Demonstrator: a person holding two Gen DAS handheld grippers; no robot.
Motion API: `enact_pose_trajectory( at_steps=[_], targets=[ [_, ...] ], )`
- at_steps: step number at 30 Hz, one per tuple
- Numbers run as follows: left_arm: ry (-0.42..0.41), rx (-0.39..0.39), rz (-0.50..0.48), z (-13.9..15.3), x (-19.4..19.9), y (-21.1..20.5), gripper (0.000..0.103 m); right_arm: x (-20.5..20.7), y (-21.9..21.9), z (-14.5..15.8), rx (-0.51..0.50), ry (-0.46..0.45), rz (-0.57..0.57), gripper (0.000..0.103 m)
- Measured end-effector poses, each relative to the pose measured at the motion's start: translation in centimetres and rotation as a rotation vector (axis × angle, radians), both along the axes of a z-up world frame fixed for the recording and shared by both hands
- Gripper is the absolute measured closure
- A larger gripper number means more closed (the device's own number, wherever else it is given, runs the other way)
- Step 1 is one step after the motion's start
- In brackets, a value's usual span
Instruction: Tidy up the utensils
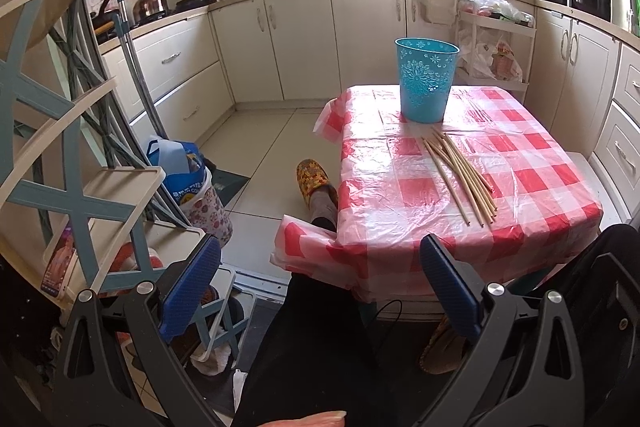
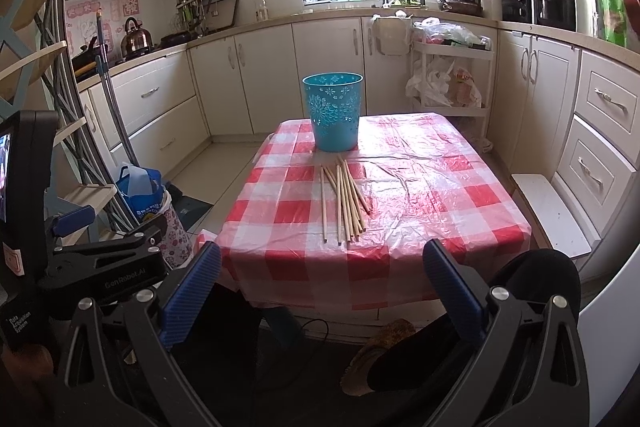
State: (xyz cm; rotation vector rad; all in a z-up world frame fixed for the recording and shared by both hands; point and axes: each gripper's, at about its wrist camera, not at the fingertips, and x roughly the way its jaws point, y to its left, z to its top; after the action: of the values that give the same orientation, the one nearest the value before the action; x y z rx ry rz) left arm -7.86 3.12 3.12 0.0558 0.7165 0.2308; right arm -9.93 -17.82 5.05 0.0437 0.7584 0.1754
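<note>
While both grippers are hanging short of the near edge of the table (image 2: 460, 187), nothing is being held: the left gripper (image 1: 320, 291) is showing its blue fingers (image 1: 192, 287) spread wide over the person's dark trouser leg (image 1: 312, 339), and the right gripper (image 2: 322, 291) is likewise standing wide apart, empty. A loose bundle of wooden chopsticks (image 2: 344, 199) is lying on the red-and-white checked cloth, about the middle of the table, the far tips fanning toward a turquoise patterned bucket (image 2: 334, 115). That bucket is standing upright near the far edge, just beyond the chopsticks and apart from them.
</note>
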Motion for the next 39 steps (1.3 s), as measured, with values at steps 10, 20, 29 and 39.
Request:
enact_pose_trajectory(
  at_steps=[10, 20, 29, 39],
  targets=[
    [0.01, -0.048, -0.017, -0.2, 0.2, 0.8, 0.007, 0.3, 0.2, -0.4, -0.002, 0.016, 0.005, 0.006],
    [-0.015, -0.069, -0.062, -0.6, 0.0, 0.4, 0.007, 0.9, -0.3, -0.6, -0.012, 0.002, -0.004, 0.006],
    [0.028, -0.124, -0.076, -2.9, 1.8, 1.0, 0.007, 5.8, -2.1, -4.2, -0.053, 0.031, -0.001, 0.006],
    [0.075, -0.146, -0.051, -5.4, 6.5, 1.6, 0.007, 18.3, -1.3, -10.5, -0.075, 0.173, 0.102, 0.037]
  ],
)
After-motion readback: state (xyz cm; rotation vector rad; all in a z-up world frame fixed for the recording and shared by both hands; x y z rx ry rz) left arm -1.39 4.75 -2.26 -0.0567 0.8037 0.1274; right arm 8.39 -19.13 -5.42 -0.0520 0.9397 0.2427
